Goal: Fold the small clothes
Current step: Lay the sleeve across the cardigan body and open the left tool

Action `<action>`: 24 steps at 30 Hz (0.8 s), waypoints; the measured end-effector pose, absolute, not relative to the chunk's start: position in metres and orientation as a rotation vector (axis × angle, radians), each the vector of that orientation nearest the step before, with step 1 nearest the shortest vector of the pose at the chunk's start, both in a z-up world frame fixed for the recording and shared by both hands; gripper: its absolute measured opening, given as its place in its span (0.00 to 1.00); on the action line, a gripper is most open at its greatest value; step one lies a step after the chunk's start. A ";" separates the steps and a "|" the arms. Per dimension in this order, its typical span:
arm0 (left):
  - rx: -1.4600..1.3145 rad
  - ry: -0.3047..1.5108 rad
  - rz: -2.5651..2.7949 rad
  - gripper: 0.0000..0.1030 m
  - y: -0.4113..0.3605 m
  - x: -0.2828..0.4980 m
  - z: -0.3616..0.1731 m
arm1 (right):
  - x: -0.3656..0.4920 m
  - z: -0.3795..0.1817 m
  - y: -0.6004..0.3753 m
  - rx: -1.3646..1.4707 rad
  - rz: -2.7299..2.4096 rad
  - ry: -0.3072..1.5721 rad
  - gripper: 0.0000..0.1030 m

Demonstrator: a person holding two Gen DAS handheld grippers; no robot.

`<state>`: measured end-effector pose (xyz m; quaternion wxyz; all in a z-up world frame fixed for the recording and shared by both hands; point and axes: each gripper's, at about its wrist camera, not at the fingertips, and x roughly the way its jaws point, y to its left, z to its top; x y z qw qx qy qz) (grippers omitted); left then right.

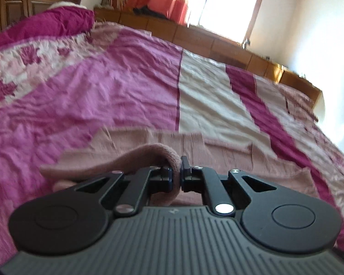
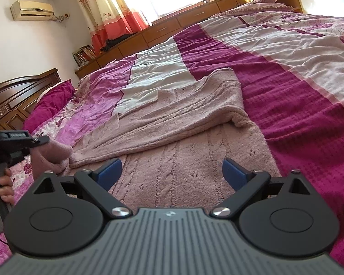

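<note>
We see a dusty-pink cable-knit sweater (image 2: 172, 123) lying flat on the bed — one sleeve folded across its body, the other sleeve (image 1: 117, 160) lifted at the left edge.

A bedroom in a home. A wide bed (image 2: 286, 73) with a wrinkled pink, magenta and cream bedspread fills both views. At its head stand a carved dark wooden headboard (image 2: 13, 100) and a magenta pillow (image 2: 50, 105). Beyond the bed run low wooden cabinets (image 2: 172, 28) under a bright window with floral curtains (image 2: 107, 6); an air conditioner (image 2: 32, 10) hangs on the wall near them.
</note>
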<state>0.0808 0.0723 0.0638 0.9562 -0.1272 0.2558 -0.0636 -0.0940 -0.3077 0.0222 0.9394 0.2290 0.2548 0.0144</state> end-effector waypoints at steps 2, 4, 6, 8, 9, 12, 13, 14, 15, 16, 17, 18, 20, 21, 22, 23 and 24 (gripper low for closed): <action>-0.244 0.550 -0.133 0.09 0.067 0.082 0.057 | -0.095 0.022 -0.308 0.462 0.032 0.515 0.95; -0.225 0.576 -0.138 0.09 0.063 0.082 0.052 | -0.095 0.021 -0.309 0.465 0.034 0.517 0.95; -0.204 0.602 -0.140 0.10 0.060 0.081 0.048 | -0.095 0.019 -0.311 0.475 0.035 0.522 0.95; -0.189 0.625 -0.138 0.10 0.056 0.081 0.045 | -0.096 0.018 -0.312 0.483 0.036 0.523 0.95; -0.183 0.635 -0.136 0.11 0.055 0.080 0.043 | -0.096 0.017 -0.313 0.487 0.036 0.523 0.95; -0.178 0.667 -0.142 0.26 0.052 0.081 0.039 | -0.095 0.016 -0.315 0.495 0.033 0.521 0.95; -0.175 0.676 -0.143 0.37 0.050 0.081 0.038 | -0.096 0.016 -0.315 0.497 0.031 0.520 0.95; -0.167 0.682 -0.141 0.43 0.048 0.081 0.038 | -0.096 0.016 -0.316 0.500 0.030 0.520 0.95; -0.154 0.687 -0.139 0.51 0.046 0.080 0.038 | -0.096 0.015 -0.317 0.503 0.029 0.520 0.95; -0.139 0.691 -0.137 0.55 0.044 0.079 0.038 | -0.096 0.015 -0.317 0.505 0.029 0.519 0.95; -0.132 0.698 -0.137 0.57 0.042 0.079 0.038 | -0.096 0.015 -0.318 0.507 0.028 0.519 0.95; -0.130 0.707 -0.138 0.62 0.041 0.078 0.039 | -0.097 0.015 -0.318 0.510 0.028 0.519 0.95; -0.128 0.727 -0.143 0.67 0.040 0.075 0.042 | -0.097 0.014 -0.320 0.514 0.028 0.518 0.95; -0.119 0.732 -0.143 0.69 0.040 0.073 0.044 | -0.097 0.013 -0.320 0.517 0.027 0.519 0.95; -0.100 0.737 -0.138 0.69 0.039 0.070 0.046 | -0.097 0.013 -0.320 0.520 0.027 0.520 0.95; -0.082 0.742 -0.131 0.69 0.039 0.067 0.049 | -0.097 0.013 -0.320 0.524 0.027 0.522 0.95; -0.064 0.747 -0.124 0.69 0.038 0.065 0.051 | -0.097 0.012 -0.321 0.527 0.027 0.523 0.95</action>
